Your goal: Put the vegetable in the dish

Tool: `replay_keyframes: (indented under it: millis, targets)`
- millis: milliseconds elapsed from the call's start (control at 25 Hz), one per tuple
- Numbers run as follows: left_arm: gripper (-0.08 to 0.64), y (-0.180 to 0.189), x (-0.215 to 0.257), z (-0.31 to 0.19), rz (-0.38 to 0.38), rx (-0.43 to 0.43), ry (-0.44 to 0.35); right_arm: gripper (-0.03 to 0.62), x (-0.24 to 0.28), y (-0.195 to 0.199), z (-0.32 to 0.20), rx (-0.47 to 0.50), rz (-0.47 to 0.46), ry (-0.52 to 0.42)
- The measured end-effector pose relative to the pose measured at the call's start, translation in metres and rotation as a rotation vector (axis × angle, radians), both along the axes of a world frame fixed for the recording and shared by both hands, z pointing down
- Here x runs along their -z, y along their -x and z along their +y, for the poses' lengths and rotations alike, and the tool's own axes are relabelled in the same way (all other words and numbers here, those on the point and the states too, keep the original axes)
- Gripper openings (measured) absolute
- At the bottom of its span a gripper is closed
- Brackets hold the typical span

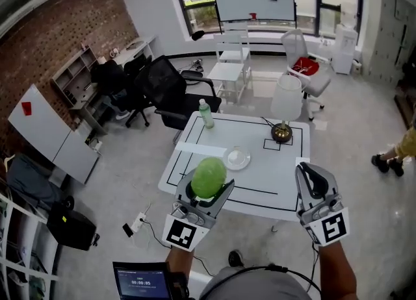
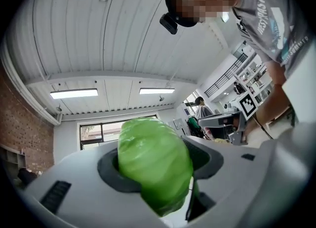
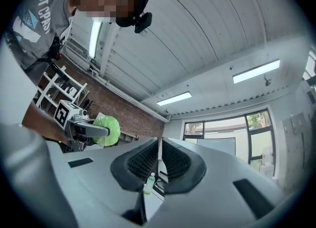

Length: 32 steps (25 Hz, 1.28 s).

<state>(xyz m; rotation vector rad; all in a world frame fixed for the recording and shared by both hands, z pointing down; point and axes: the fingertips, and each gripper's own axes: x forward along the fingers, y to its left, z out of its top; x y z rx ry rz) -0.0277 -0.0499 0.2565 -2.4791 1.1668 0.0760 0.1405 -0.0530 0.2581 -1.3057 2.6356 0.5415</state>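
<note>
A round green cabbage (image 1: 208, 176) is clamped between the jaws of my left gripper (image 1: 209, 185), held up above the near left part of the white table (image 1: 279, 175). In the left gripper view the cabbage (image 2: 154, 165) fills the gap between the grey jaws. A small white dish (image 1: 237, 158) sits on the table just beyond it. My right gripper (image 1: 313, 180) is raised at the right, shut and empty, its black pads (image 3: 143, 163) nearly meeting. From the right gripper view the left gripper with the cabbage (image 3: 107, 130) shows at the left.
On the table stand a green-capped bottle (image 1: 206, 114) at the far left and a white-shaded lamp (image 1: 285, 104) at the far right. Black office chairs (image 1: 170, 91) and white chairs (image 1: 229, 65) stand beyond the table. A person's foot (image 1: 387, 162) is at the right edge.
</note>
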Motion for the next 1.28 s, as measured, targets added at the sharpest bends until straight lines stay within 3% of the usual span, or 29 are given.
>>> replay_keyframes:
  millis: [240,520,640,960,1280]
  targets:
    - [0.253,0.018,-0.019,-0.023,0.030,-0.048,0.029,0.008,-0.010,0.030,-0.024,-0.037,-0.011,0.033]
    - [0.253,0.023,-0.019,-0.048,0.056,-0.047,0.050,0.008,-0.010,0.046,-0.051,0.021,0.002,0.053]
    - [0.253,0.020,-0.015,-0.067,0.084,-0.030,0.060,0.008,-0.011,0.042,-0.073,0.052,0.010,0.067]
    - [0.253,-0.004,-0.012,-0.113,0.037,0.053,0.054,0.008,-0.002,0.012,-0.123,0.128,-0.009,0.055]
    - [0.253,-0.026,-0.038,-0.140,0.003,0.063,0.138,0.008,-0.027,-0.003,-0.157,0.169,-0.021,0.093]
